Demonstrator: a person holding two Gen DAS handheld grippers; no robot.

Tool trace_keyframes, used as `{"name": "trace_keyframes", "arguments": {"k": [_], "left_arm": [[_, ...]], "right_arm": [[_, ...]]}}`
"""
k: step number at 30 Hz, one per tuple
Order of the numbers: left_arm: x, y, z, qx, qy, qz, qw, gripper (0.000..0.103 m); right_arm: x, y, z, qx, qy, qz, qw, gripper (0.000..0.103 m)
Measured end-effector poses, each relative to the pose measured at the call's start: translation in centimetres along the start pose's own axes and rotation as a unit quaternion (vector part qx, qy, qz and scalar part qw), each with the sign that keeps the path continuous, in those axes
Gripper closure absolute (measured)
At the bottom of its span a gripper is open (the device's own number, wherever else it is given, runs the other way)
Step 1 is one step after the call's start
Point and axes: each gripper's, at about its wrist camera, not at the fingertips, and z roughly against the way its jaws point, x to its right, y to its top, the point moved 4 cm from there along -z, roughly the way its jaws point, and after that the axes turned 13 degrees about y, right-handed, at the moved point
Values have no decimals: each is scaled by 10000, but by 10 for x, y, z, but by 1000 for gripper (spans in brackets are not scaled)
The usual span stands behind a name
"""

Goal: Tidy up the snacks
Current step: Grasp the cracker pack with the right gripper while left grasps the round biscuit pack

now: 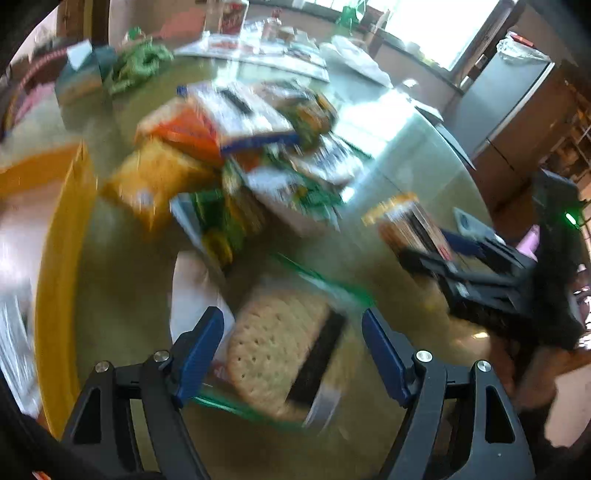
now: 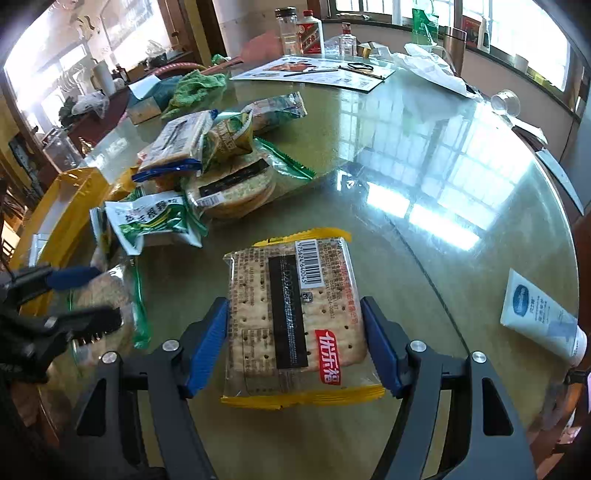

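Observation:
My left gripper (image 1: pixel 293 338) is open, its blue pads either side of a green-edged cracker pack (image 1: pixel 280 347) that lies on the glass table; the view is motion-blurred. My right gripper (image 2: pixel 295 336) is shut on a yellow-edged cracker pack (image 2: pixel 293 314), its pads touching both sides, low over the table. A pile of snack packs (image 2: pixel 207 162) lies beyond, also seen in the left wrist view (image 1: pixel 236 155). The right gripper and its pack show in the left wrist view (image 1: pixel 424 243); the left gripper shows in the right wrist view (image 2: pixel 77 299).
A yellow tray (image 2: pixel 70 206) sits at the table's left, also in the left wrist view (image 1: pixel 55 258). A white tube (image 2: pixel 543 317) lies at the right edge. A green cloth (image 2: pixel 195 88), tissue box (image 2: pixel 147 99), papers (image 2: pixel 314 72) and bottles (image 2: pixel 310 35) stand at the far side.

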Motion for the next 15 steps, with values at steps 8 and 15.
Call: {"name": "trace_keyframes", "arguments": {"k": [8,15], "left_arm": [[29,-13,-6,82,1040,-558,9930,21],[41,-34,-6,376,1591,-434,9856,27]], "right_arm": [[-5,9,-12,-153,-89,176,9997,22],[-7,-8,-1,-116,-495,177,9985,33]]}}
